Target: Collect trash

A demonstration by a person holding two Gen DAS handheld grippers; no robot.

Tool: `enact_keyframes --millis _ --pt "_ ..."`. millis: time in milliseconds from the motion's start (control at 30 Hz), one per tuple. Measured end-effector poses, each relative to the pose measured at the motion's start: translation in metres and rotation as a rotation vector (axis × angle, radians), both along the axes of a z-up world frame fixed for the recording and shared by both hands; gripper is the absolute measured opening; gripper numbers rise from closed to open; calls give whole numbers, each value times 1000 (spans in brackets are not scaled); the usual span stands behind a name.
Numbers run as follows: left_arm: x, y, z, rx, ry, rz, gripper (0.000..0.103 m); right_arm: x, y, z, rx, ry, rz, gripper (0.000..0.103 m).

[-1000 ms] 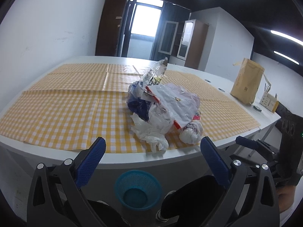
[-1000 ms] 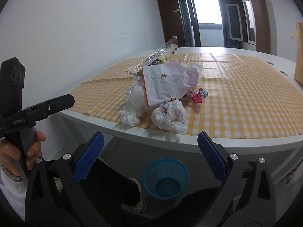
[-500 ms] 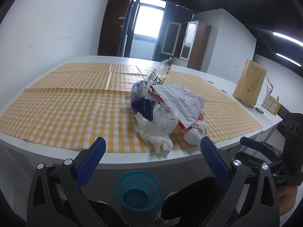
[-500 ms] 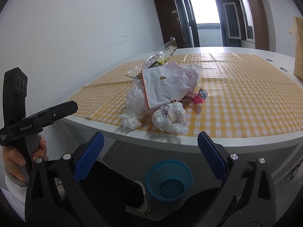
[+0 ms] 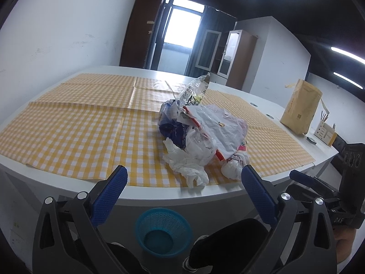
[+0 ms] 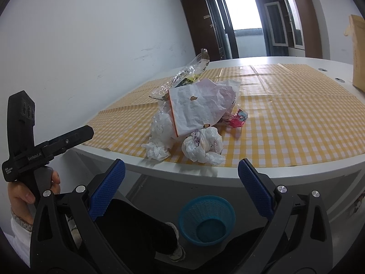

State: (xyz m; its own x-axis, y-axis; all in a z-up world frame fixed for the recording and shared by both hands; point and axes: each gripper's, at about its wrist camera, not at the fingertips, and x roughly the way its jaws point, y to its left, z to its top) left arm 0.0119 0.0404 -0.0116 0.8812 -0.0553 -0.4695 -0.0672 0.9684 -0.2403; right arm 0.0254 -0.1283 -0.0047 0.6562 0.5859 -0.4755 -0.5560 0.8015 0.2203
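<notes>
A heap of trash (image 5: 200,132) lies near the front edge of the table on a yellow checked cloth (image 5: 79,132): crumpled white bags, a blue wrapper, a clear wrapper standing up, a creased white sheet with a red edge. The same trash heap (image 6: 194,114) shows in the right wrist view, with a crumpled white wad (image 6: 203,146) and a red wrapper (image 6: 237,119) at its front. A blue mesh basket (image 5: 163,233) stands on the floor below the table edge, and the basket (image 6: 206,220) shows again from the right. My left gripper (image 5: 182,189) and right gripper (image 6: 181,182) both stand open, empty, short of the table.
A tan paper bag (image 5: 301,107) and a small pen box (image 5: 325,132) stand at the table's far right. A person's dark trouser legs and shoes (image 6: 175,251) are beside the basket. A hand (image 6: 20,191) holds the left gripper's handle. Cabinets and a bright door lie behind.
Both grippers have risen and drifted slightly toward the table, so the trash heap looks a little nearer and lower. Both stay open and nothing on the table has moved.
</notes>
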Motion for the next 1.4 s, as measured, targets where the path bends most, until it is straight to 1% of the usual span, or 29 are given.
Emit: enact_keyframes --millis 100,200,367,467,600,667,733,833,1000,1033,1067,1100,1133,1200,1267,1333,1400 --pt "1 0 0 -5 1 -15 97 2 -5 3 12 -5 -16 94" --pt "2 1 0 -1 -2 -7 97 5 -7 6 3 -11 -23 94" --pt "17 5 5 -12 -8 -8 97 25 2 12 -14 -17 1 94" --pt "28 8 7 -19 -13 -10 97 44 4 10 14 11 4 94" --pt "46 15 10 -35 -11 -19 97 67 11 4 1 46 7 94" --pt "58 19 11 -38 -7 -28 97 76 12 2 12 58 6 94" --pt "67 21 10 -39 -3 -32 97 86 10 1 27 77 4 91" --pt "85 26 10 -36 11 -47 97 101 11 -3 33 98 -1 89" --pt "108 41 12 -76 20 -54 90 124 11 -4 57 130 -2 85" --pt "112 42 13 -79 22 -56 88 129 11 -3 60 135 -2 82" --pt "117 44 13 -79 26 -57 85 133 12 -3 60 138 -4 80" --pt "122 46 14 -77 30 -59 81 137 13 -3 58 143 -4 76" --pt "127 46 14 -76 35 -61 79 142 14 -3 56 150 -4 74" --pt "138 48 13 -74 49 -65 71 150 14 -4 53 165 -13 68" --pt "149 48 12 -72 65 -70 67 157 15 -4 59 174 -16 65" --pt "158 50 11 -73 76 -80 66 162 16 -3 74 188 -6 60" --pt "168 50 8 -80 95 -91 56 167 16 -1 84 196 -1 57"
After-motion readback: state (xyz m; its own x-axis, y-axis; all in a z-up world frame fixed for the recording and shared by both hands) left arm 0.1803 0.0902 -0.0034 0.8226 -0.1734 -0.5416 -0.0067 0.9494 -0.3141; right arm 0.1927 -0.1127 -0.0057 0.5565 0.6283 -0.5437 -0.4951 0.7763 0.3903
